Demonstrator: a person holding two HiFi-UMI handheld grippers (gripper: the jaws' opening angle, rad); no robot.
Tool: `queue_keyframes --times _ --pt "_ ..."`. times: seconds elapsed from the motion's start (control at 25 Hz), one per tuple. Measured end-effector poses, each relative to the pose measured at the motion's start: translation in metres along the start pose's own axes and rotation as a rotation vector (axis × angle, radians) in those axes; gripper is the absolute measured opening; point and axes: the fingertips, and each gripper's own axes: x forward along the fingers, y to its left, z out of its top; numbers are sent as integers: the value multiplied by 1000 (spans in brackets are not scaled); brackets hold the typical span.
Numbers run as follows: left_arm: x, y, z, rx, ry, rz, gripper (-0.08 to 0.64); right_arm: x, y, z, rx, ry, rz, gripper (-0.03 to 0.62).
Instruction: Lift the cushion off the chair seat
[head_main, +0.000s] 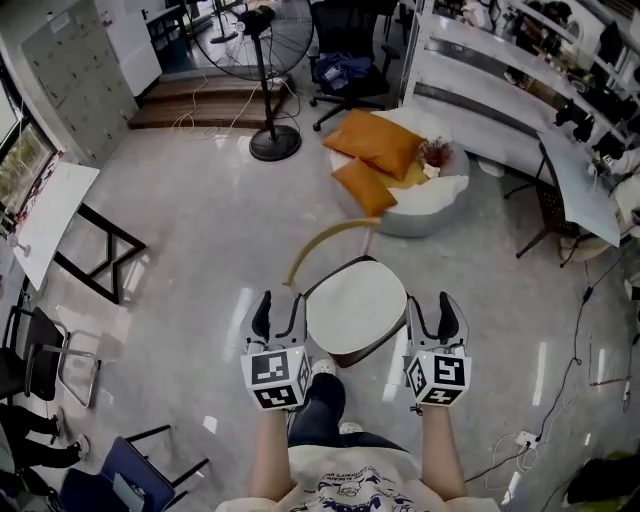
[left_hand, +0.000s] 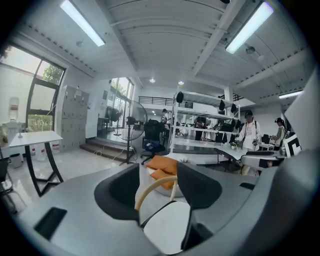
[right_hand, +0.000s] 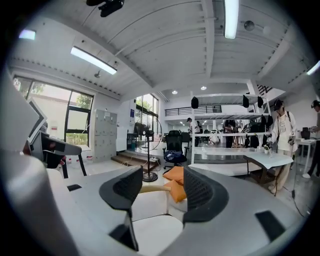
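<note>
A round white cushion (head_main: 357, 305) lies on the seat of a chair with a curved wooden backrest (head_main: 325, 240), right in front of me. My left gripper (head_main: 279, 313) hangs open at the cushion's left edge, apart from it. At the right edge my right gripper (head_main: 431, 316) is open too. Neither holds anything. In the left gripper view the cushion (left_hand: 167, 227) and backrest (left_hand: 152, 189) show between the open jaws of the left gripper (left_hand: 159, 192). The right gripper (right_hand: 161, 192) frames the cushion (right_hand: 155, 232) low between its jaws.
Behind the chair a white round pouf (head_main: 440, 195) carries orange pillows (head_main: 375, 145). A pedestal fan (head_main: 265, 90) and a black office chair (head_main: 350, 60) stand farther back. A white folding table (head_main: 50, 215) is at left, desks (head_main: 570, 170) and floor cables (head_main: 580, 350) at right.
</note>
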Motion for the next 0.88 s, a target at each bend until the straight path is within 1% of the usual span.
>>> queue_keyframes --times 0.2,0.4,0.68,0.88 --pt "61 16 11 10 33 -51 233 52 -4 4 13 24 -45 262" --pt "111 25 7 21 78 -106 233 97 -4 -4 17 60 -79 281" --pt "150 23 -32 9 185 -170 233 132 -5 -38 11 155 -98 282" --pt "178 19 -63 2 260 -175 233 159 -13 -73 -10 237 -66 287"
